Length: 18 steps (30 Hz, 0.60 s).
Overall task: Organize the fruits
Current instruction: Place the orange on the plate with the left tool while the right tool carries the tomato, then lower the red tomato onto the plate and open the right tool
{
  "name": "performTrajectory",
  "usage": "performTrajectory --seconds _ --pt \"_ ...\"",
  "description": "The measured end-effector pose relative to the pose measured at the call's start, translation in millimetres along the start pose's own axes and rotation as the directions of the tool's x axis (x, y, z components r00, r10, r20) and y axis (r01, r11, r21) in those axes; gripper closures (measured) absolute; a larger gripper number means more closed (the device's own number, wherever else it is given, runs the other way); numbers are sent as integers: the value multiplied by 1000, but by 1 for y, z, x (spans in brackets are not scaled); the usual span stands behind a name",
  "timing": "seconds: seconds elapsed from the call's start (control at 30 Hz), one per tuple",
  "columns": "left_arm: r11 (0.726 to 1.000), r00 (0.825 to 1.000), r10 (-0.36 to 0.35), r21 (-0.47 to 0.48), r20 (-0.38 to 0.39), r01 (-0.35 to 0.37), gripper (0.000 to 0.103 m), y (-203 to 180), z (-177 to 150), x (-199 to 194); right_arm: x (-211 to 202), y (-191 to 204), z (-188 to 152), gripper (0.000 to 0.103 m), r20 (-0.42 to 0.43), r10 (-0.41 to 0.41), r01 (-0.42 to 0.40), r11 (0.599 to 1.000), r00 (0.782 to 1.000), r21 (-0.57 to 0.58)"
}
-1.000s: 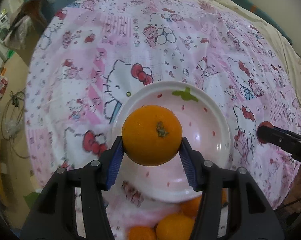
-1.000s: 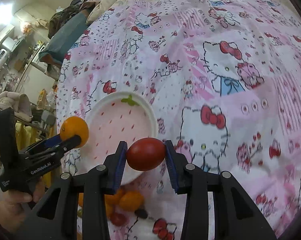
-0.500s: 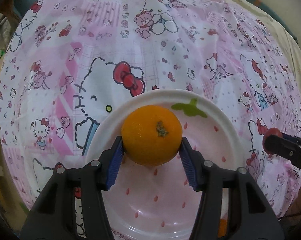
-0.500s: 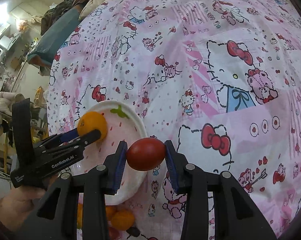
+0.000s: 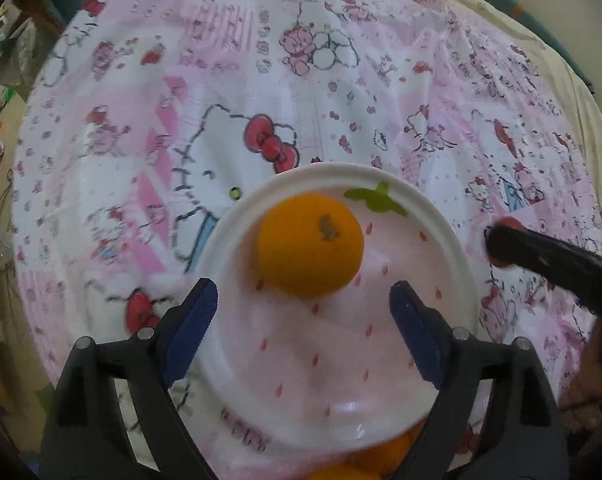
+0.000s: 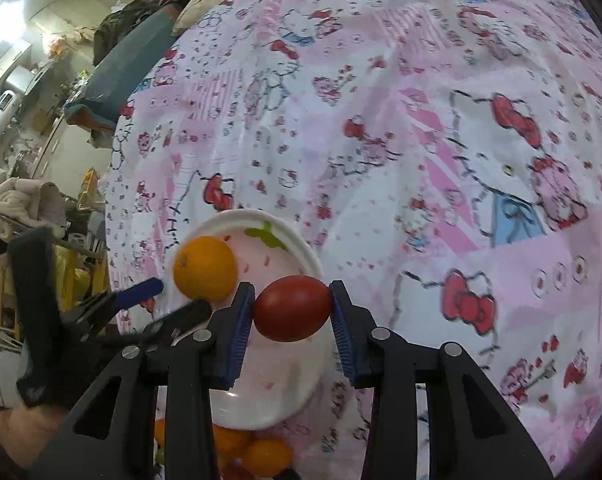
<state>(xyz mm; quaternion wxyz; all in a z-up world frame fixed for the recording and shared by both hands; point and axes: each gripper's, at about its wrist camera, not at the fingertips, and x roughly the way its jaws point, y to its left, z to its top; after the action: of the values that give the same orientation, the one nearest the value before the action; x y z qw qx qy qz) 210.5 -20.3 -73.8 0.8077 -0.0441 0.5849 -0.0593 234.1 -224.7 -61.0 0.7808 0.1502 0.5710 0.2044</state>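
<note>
In the left wrist view, the left gripper (image 5: pixel 303 322) stands wide apart, its blue-padded fingers (image 5: pixel 189 328) holding nothing; just ahead of them and between their lines, the round orange citrus fruit with a small brown stem scar (image 5: pixel 309 245) sits on the far half of the white round plate with pink flecks and a green leaf mark (image 5: pixel 453 248), clear of both pads. The plate lies directly beneath and ahead of this gripper on the pink-and-white cartoon-cat patterned bedspread (image 5: pixel 221 80). To its right, the black tip of the right gripper (image 5: pixel 549 258) reaches in near the plate's rim. In the right wrist view, the right gripper (image 6: pixel 291 320) is clamped on the smooth dark red oval tomato (image 6: pixel 292 307), pinched between both blue pads and held over the plate's right edge (image 6: pixel 301 248), with the orange to its left. Below this gripper, near the plate's closer rim, several small orange fruits (image 6: pixel 261 454) lie bunched on the bedspread.
</note>
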Motion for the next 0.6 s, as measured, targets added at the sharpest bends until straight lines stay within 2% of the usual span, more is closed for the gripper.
performTrajectory --seconds 0.1,0.3,0.43,0.6 --pt "999 999 33 -43 -24 -34 17 12 -10 -16 15 7 6 63 -23 4 -4 1000 1000 -6" --pt "991 998 55 -122 -35 -59 17 32 -38 -44 57 17 14 63 -89 -28 27 1000 996 -8" --pt "982 999 26 -185 -39 -33 17 44 -51 -51 71 25 17 61 -96 -47 45 999 994 -20" --pt "982 999 43 -186 -10 -44 17 47 -50 -54 81 31 18 59 -104 -60 58 998 993 -15"
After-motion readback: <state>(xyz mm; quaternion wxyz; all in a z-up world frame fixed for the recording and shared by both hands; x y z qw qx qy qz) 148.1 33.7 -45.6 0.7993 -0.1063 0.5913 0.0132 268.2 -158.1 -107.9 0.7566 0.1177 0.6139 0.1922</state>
